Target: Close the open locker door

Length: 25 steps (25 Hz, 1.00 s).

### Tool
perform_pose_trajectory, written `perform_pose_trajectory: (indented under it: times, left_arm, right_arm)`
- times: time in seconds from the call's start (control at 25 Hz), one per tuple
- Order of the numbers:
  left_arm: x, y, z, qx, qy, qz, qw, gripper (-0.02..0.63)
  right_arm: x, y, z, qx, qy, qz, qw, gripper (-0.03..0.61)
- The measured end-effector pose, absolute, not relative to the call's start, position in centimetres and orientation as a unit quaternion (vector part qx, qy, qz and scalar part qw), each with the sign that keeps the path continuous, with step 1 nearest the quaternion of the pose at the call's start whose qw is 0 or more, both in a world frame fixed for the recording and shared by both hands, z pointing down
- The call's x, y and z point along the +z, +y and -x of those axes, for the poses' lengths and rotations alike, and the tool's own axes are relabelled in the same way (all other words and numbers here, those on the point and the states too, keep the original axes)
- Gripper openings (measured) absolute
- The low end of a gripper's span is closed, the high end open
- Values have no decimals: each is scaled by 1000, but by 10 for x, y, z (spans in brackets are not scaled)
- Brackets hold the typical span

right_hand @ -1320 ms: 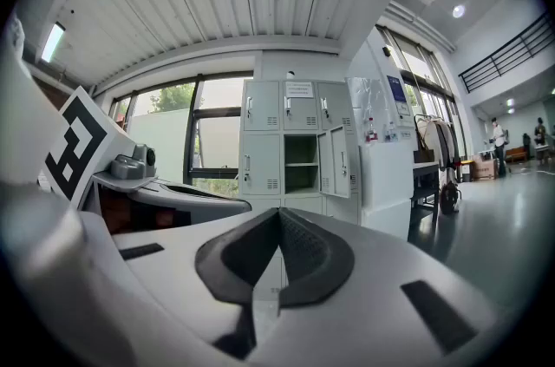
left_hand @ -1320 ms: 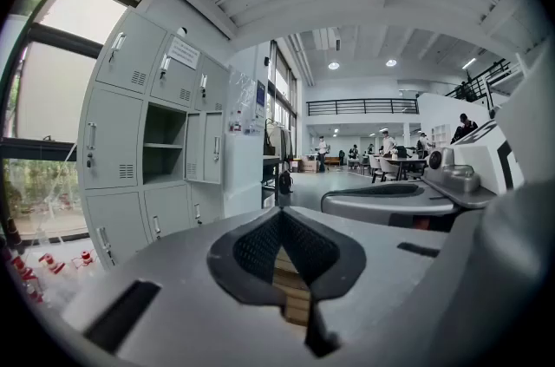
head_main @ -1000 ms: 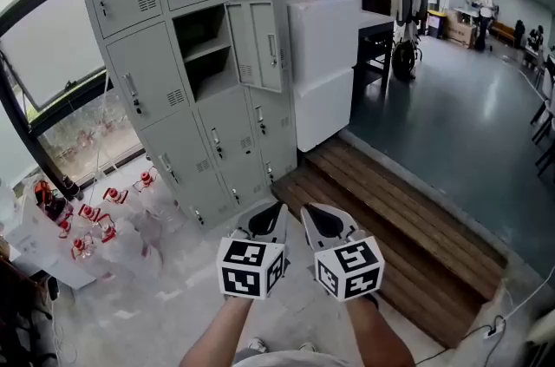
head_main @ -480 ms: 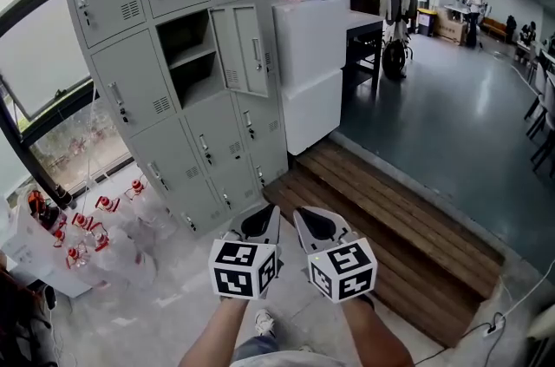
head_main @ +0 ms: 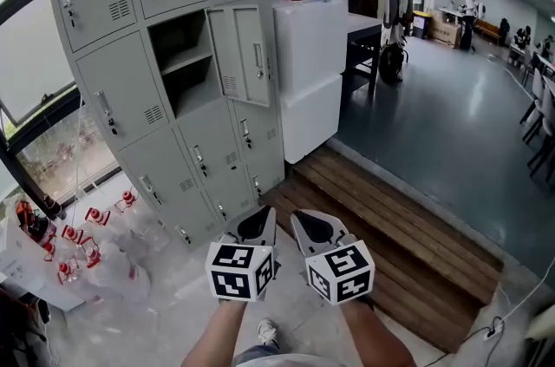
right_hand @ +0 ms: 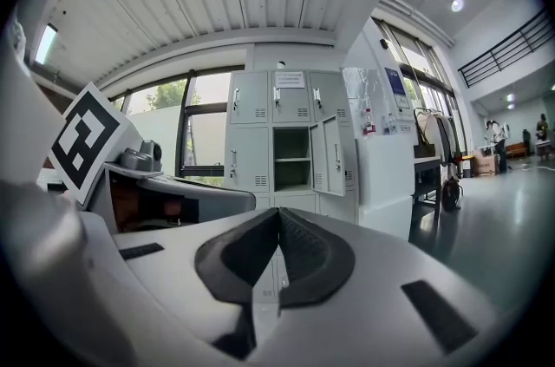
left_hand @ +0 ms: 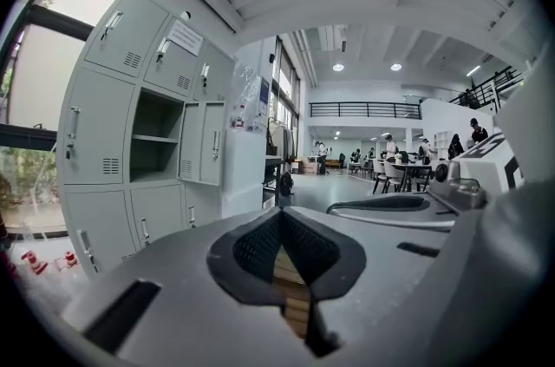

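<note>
While the left gripper (head_main: 257, 224) and right gripper (head_main: 317, 226) sit pinched closed on nothing, well short of the locker door (head_main: 244, 53) hanging open in the middle row, I'd approach squarely and press near its free edge.

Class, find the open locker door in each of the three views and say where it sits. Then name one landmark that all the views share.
Head view: the open locker door is in the upper part, slightly left of centre, right of the open compartment.
Left gripper view: left of centre, at mid-height.
Right gripper view: just right of centre.
Shared landmark: the white cabinet, immediately right of the door in every view.
</note>
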State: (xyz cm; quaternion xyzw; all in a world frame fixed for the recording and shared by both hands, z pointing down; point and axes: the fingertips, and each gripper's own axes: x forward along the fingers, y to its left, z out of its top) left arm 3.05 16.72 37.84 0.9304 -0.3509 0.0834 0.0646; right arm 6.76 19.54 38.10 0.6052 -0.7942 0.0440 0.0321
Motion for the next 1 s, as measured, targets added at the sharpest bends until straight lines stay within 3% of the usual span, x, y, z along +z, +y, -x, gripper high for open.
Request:
perform_pose_trajectory:
  times: [1.0]
  left_arm:
    - [373,-24,18,63,-313,-944,85,6]
  right_arm:
    - [371,14,-25,36,-764,-642,49,6]
